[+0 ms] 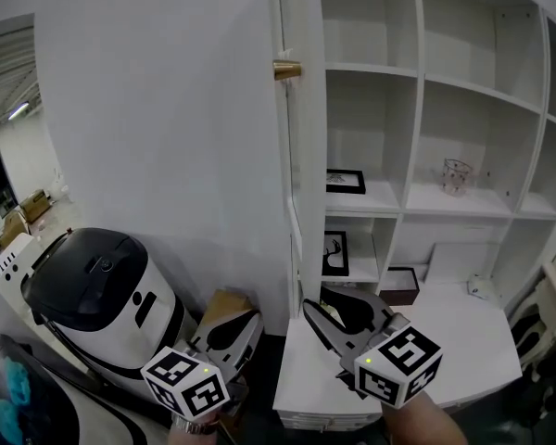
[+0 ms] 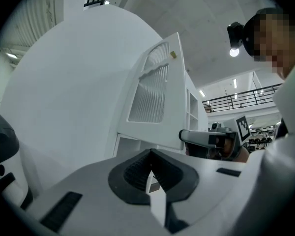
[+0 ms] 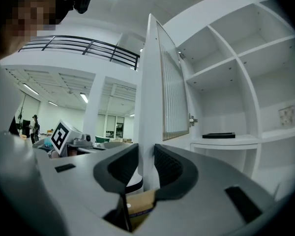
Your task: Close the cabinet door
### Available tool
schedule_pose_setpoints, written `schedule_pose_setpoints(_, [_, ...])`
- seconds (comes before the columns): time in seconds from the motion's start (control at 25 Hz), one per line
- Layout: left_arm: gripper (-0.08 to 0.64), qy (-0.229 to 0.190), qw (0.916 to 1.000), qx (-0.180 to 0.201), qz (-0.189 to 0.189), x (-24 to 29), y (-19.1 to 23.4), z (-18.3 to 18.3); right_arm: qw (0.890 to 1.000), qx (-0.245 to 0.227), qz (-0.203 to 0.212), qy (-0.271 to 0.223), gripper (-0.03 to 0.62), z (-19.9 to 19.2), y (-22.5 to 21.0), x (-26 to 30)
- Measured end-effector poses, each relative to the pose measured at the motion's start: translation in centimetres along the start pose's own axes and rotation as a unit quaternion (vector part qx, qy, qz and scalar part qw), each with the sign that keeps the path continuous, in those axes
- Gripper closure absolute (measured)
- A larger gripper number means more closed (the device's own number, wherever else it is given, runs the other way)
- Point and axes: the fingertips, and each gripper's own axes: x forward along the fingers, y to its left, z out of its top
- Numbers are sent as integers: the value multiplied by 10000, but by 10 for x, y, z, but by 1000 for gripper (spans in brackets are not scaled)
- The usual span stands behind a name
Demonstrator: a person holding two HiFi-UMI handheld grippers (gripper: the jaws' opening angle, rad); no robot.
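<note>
**White cabinet open, right tongs on the door's edge**

White wall fills the left and middle of the head view. Low at the left stands a black-and-white machine point(image 1: 102, 295), with a carton point(image 1: 224, 306) just beside it. The left gripper point(image 2: 150, 171) is held level near that carton, its jaws drawn together with nothing between them.

Right of it the door point(image 3: 151, 92) stands wide open, edge-on to the head camera and hinged on the left side of the cabinet point(image 1: 415, 109). Its brass knob point(image 1: 287, 69) sits high on the outer face. The right gripper point(image 3: 146, 166), also level, has its jaws narrowed on the door's free edge near the bottom corner, one pad on each face.

Further right, the open shelves hold two framed pictures point(image 1: 346, 182), one above the other, and a glass point(image 1: 456, 176) in the next bay. A dark box point(image 1: 400, 284) sits low down, behind a white counter point(image 1: 463, 341).
</note>
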Motion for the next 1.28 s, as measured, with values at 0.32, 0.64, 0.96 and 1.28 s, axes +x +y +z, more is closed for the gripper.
schedule_pose_setpoints(0.32, [554,73,9989,0,-461,26,-30,-7,9986,142,-517,-16,518,-4,-32,-25])
schedule_pose_setpoints(0.64, [554,110,9972,36,-742,54,-60,-11,9942,268,-1040,-30,532,-7,-85,-49])
schedule_pose_setpoints(0.96, [554,49,9975,21,-708,82,-71,-10,9927,348,-1151,-21,531,-11,-132,-61])
schedule_pose_setpoints(1.28, [554,65,9984,8,-556,119,-75,-13,9939,424,-1017,-58,522,-13,-177,-64])
